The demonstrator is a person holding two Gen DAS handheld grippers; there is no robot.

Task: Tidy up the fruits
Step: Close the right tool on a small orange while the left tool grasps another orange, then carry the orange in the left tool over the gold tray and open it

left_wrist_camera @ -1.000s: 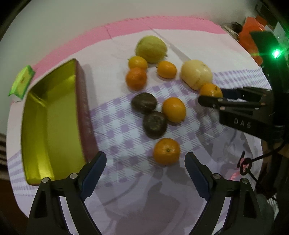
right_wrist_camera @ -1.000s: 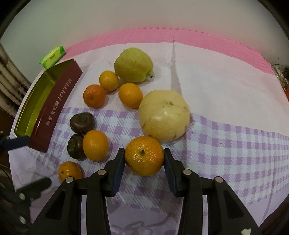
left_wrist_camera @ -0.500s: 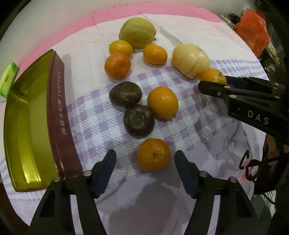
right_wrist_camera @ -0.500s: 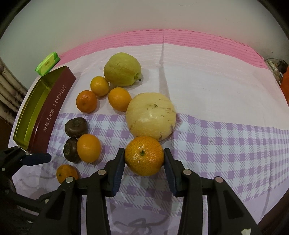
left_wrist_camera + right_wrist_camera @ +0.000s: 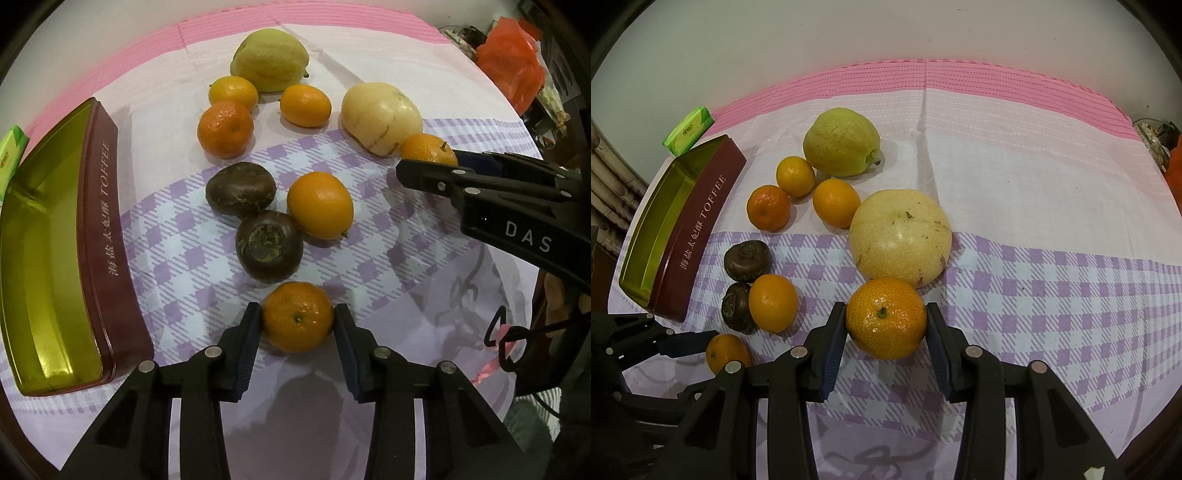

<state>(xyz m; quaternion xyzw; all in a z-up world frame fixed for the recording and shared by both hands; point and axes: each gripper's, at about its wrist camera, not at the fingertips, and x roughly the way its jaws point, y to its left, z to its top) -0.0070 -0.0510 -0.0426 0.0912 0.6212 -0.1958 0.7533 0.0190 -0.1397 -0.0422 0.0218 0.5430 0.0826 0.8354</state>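
Observation:
My left gripper is shut on a small orange at the near edge of the fruit group. My right gripper is shut on another orange just in front of a pale yellow melon. Loose on the cloth lie two dark brown fruits, several more oranges and a green-yellow citron. An open gold-lined toffee tin stands at the left; it also shows in the right wrist view.
A green packet lies behind the tin. An orange plastic bag and clutter sit at the table's far right. The checked cloth stretches to the right of the melon. The table edge runs close below both grippers.
My left gripper moved forward around the near orange and closed on it. My right gripper stays shut on its orange and has drawn back slightly.

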